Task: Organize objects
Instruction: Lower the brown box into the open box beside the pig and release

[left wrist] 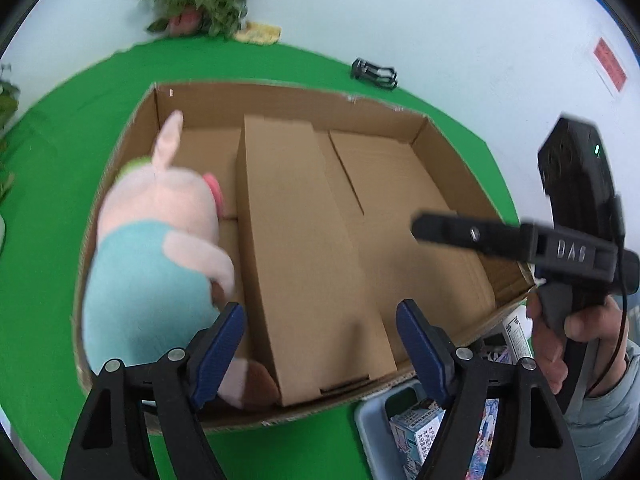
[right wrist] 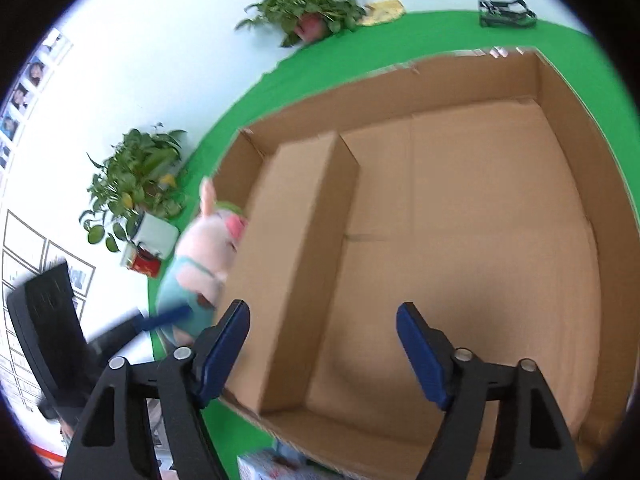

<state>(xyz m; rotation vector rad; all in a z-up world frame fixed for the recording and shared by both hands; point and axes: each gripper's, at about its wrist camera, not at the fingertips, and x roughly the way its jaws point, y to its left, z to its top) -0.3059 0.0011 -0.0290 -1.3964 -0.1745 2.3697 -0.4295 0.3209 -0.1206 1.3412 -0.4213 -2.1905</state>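
Note:
A large open cardboard box (left wrist: 452, 148) lies on the green table, with a long closed carton (left wrist: 296, 240) standing inside it. A pink plush pig in a teal outfit (left wrist: 156, 240) lies in the box's left section, left of the carton. My left gripper (left wrist: 320, 344) is open and empty, just above the box's near edge, beside the pig's feet. My right gripper (right wrist: 323, 344) is open and empty over the box's bare right section (right wrist: 460, 240); it also shows in the left wrist view (left wrist: 480, 236). The pig (right wrist: 204, 260) and carton (right wrist: 288, 248) show in the right wrist view.
A grey bin (left wrist: 372, 420) with small printed packs sits at the box's near right corner. Potted plants (left wrist: 200, 0) (right wrist: 136, 184), a yellow cloth (left wrist: 258, 33) and a black wire stand (left wrist: 374, 72) line the table's far side. Green tabletop (left wrist: 48, 184) surrounds the box.

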